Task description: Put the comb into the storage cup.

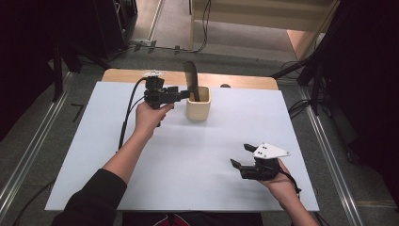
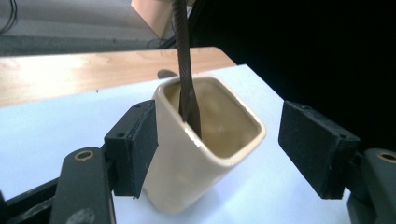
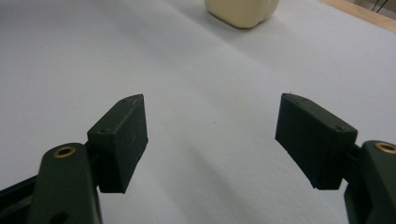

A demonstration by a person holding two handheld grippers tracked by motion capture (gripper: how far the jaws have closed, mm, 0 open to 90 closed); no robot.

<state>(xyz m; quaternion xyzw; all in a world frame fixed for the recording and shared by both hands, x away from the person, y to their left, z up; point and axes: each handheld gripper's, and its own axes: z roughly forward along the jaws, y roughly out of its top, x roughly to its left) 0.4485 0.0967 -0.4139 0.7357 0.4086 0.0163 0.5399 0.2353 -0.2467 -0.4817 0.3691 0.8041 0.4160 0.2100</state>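
A cream square cup point(image 1: 198, 107) stands near the far middle of the white table sheet point(image 1: 94, 155). A dark ribbed utensil point(image 1: 190, 77) leans upright inside it. My left gripper point(image 1: 184, 94) is at the cup's left side, level with its rim. In the left gripper view the cup point(image 2: 196, 158) sits between the open jaws of my left gripper point(image 2: 227, 147); the left pad point(image 2: 137, 144) is close against its wall and the right pad point(image 2: 317, 149) stands well apart. The utensil's handle point(image 2: 184, 65) rises out of the cup. My right gripper point(image 1: 241, 155) rests low at the near right, open and holding nothing.
In the right gripper view the right gripper point(image 3: 212, 140) faces bare white sheet, with the cup's base point(image 3: 240, 11) far ahead. A wooden strip point(image 1: 235, 81) runs along the table's far edge. Dark stands and cables flank both sides.
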